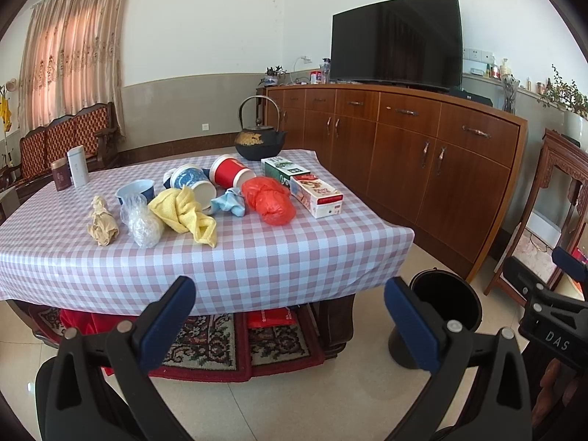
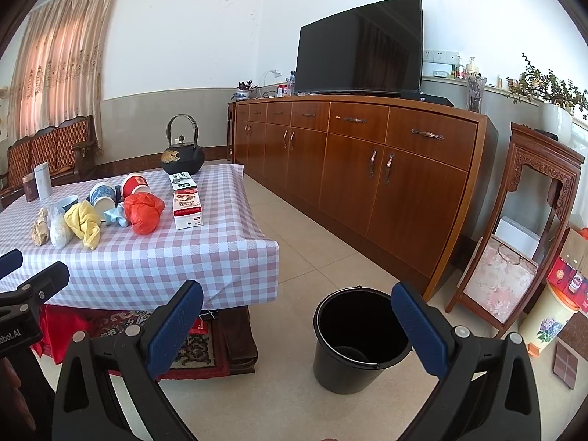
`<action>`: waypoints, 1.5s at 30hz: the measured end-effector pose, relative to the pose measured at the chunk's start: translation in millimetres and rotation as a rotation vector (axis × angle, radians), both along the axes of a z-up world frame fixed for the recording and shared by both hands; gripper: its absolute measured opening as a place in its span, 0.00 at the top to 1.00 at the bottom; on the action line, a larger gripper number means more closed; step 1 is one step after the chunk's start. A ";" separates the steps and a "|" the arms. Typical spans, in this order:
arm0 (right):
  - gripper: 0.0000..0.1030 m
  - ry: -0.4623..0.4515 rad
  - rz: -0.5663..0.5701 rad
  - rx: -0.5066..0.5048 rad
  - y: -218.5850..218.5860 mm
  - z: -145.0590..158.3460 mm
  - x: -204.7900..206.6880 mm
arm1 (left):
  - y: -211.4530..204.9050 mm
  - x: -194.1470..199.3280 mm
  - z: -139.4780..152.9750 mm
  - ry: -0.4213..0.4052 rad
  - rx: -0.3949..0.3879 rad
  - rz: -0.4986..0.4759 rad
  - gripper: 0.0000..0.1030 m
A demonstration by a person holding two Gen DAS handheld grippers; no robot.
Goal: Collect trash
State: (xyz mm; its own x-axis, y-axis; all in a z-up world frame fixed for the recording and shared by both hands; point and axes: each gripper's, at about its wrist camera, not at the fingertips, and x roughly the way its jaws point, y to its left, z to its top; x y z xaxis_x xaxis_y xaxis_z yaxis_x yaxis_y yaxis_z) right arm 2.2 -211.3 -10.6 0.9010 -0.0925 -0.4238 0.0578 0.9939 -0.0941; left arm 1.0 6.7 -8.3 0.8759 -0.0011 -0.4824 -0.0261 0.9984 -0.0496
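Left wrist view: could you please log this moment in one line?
left tool open | right tool open | trash on table | bucket on floor

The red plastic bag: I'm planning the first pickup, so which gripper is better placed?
Probably left. The left gripper faces the table, with the red plastic bag ahead. The right gripper, also open, faces the floor and black bucket.
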 end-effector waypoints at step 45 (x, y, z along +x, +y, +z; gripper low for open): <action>0.00 0.008 0.013 -0.008 2.2 -2.2 -0.7 | 6.0 0.4 -1.8 0.025 -0.013 0.011 0.00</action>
State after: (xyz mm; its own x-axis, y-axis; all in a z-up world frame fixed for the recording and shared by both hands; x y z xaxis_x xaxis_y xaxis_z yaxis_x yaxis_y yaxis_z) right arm 1.5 -209.1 -12.7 0.8988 -0.0843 -0.4303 0.0442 0.9938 -0.1024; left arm 1.4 12.7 -10.1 0.8637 0.0020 -0.5040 -0.0386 0.9973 -0.0622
